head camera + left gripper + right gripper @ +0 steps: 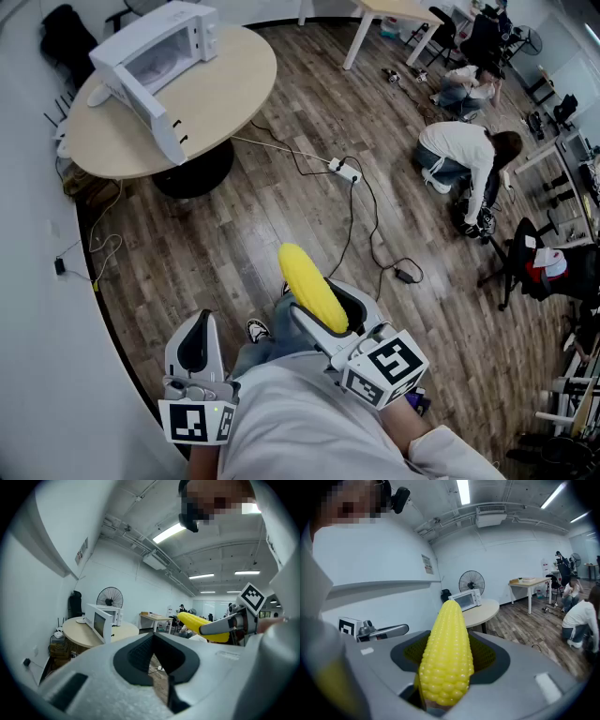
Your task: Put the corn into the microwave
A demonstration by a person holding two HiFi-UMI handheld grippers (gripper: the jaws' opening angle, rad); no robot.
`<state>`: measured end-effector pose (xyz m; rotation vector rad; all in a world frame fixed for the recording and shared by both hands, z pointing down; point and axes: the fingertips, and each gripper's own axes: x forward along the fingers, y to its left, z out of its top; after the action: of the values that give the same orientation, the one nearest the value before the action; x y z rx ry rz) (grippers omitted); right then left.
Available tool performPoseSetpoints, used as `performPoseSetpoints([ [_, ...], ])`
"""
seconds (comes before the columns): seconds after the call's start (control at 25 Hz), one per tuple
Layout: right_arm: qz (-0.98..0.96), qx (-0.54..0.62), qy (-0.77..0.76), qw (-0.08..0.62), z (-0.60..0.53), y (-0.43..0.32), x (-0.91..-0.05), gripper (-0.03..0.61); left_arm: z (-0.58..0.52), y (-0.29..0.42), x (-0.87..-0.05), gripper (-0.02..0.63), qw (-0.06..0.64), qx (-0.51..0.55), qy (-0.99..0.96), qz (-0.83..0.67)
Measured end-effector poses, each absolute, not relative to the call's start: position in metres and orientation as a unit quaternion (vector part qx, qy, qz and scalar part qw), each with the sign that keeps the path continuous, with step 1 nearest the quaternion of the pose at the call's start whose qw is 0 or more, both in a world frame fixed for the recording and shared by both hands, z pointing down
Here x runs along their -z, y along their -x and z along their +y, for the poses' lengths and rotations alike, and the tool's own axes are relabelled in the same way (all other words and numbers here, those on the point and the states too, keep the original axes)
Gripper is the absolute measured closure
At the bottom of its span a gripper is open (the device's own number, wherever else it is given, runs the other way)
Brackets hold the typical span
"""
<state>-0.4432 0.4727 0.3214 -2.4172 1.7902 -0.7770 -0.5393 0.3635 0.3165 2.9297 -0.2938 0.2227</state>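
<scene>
wood-plank floor (281, 216) fills the room, with one round table (234, 84) at the upper left. on it sits one white microwave (155, 47), its door (141, 111) swung open toward the table edge. one power strip (345, 171) lies on the floor with cables trailing from it. two people (464, 155) crouch low on the floor at the far right, one behind the other. one fan (471, 582) stands by the wall behind the table.

two grippers show at the bottom of the head view. the right gripper (323, 305) has its jaws wide and clamped on the one corn (312, 289), which sticks out past the jaw tips, well apart from the microwave. the left gripper (195, 336) has its jaws drawn together to a thin slit, with nothing between them.
</scene>
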Motion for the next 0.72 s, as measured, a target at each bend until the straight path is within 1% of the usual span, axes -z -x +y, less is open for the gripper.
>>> performPoseSetpoints([
  [0.36,0.571,0.251,0.78,0.047,0.475,0.415,-0.321,0.313,0.369,0.508,-0.323,0.62,0.102,-0.086,-0.988,-0.082],
  [0.56,0.573,0.237,0.784,0.022,0.457,0.389,-0.323,0.313,0.352,0.48,-0.326,0.618,0.097,-0.097,-0.985,-0.102],
  [0.72,0.57,0.238,0.786,-0.004,0.448,0.354,-0.329,0.313,0.334,0.45,-0.331,0.617,0.095,-0.107,-0.982,-0.127],
])
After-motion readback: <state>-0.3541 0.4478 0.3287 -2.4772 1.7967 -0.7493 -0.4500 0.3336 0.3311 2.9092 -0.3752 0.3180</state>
